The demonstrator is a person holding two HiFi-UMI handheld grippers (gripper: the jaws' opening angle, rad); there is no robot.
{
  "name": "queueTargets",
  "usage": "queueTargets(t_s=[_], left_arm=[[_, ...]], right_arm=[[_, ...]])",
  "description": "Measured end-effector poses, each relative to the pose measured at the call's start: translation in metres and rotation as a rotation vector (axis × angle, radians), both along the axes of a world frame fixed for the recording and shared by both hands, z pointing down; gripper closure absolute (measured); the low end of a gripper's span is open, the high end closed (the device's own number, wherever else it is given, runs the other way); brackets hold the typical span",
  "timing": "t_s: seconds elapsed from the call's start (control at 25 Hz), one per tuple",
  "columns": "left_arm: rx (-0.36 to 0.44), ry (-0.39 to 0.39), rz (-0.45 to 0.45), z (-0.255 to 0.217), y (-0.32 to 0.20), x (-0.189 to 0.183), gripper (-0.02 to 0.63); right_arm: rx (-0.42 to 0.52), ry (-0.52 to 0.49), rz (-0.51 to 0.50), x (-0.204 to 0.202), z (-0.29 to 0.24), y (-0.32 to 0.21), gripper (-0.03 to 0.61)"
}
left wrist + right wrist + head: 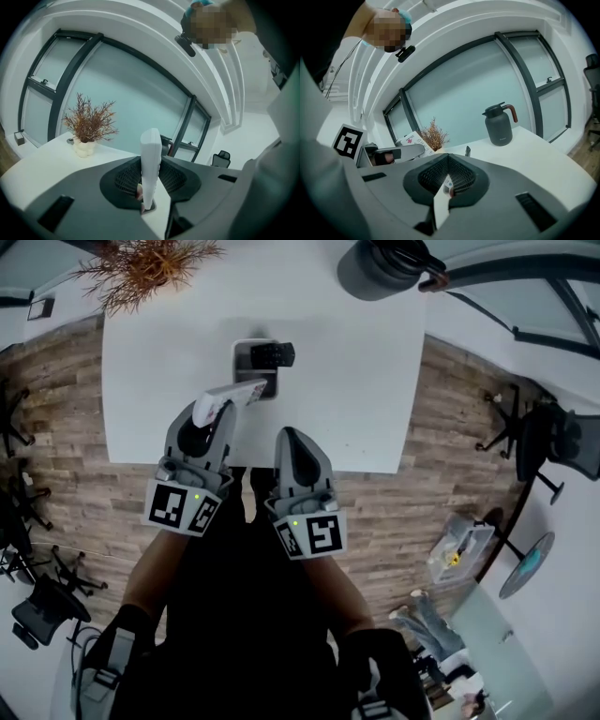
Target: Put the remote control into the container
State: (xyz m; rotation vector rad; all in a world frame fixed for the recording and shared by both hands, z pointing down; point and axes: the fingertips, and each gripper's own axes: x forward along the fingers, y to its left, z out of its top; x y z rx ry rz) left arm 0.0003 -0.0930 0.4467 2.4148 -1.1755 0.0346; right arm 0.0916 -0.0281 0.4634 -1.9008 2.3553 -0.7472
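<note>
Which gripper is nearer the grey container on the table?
Left. The left gripper is just short of the container, the white remote in its jaws nearly reaching the rim. The right gripper is farther back at the table's near edge.

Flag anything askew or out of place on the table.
The black remote lies slanted across the far end of the container, its end poking out past the right rim instead of sitting inside. Nothing else on the table looks odd.

Side by side, left claw [214, 414] gripping, right claw [289, 436] closed.
</note>
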Motion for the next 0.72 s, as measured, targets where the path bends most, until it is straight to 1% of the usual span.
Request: queueTargets(t_s=[0.72], left_arm=[[-0.066, -0.007, -0.009, 0.035, -0.009, 0.002, 0.497]], right_arm=[[-0.04, -0.014, 0.015, 0.002, 0.016, -0.011, 0.574]])
